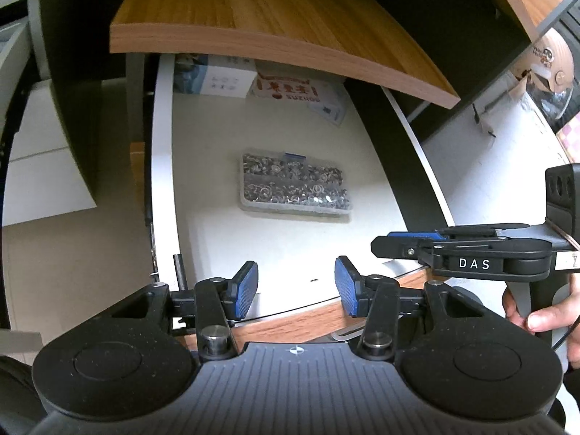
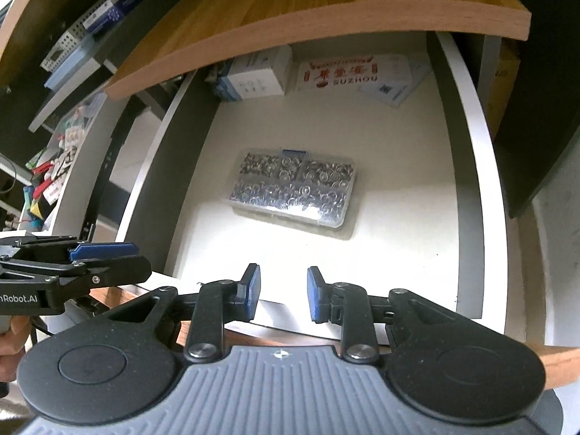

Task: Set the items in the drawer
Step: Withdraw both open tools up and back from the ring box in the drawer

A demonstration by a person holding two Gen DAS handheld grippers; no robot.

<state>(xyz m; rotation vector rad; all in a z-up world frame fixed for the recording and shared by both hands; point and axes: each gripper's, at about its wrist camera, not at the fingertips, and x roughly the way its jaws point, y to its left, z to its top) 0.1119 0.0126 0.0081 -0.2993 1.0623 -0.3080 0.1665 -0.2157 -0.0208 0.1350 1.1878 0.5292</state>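
Already the clear plastic compartment box of small metal rings (image 1: 295, 190) lies flat mid-floor in the open white drawer (image 1: 163, 166), so placing looks done. Both the left gripper (image 1: 296, 286) and right gripper (image 2: 283, 291) hover empty, jaws spread; closing remains.

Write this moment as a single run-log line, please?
drawer: open | clear parts box: inside, flat | left gripper: open, empty | right gripper: open, empty

Drawer (image 1: 163, 166) rear under desktop (image 1: 253, 18)
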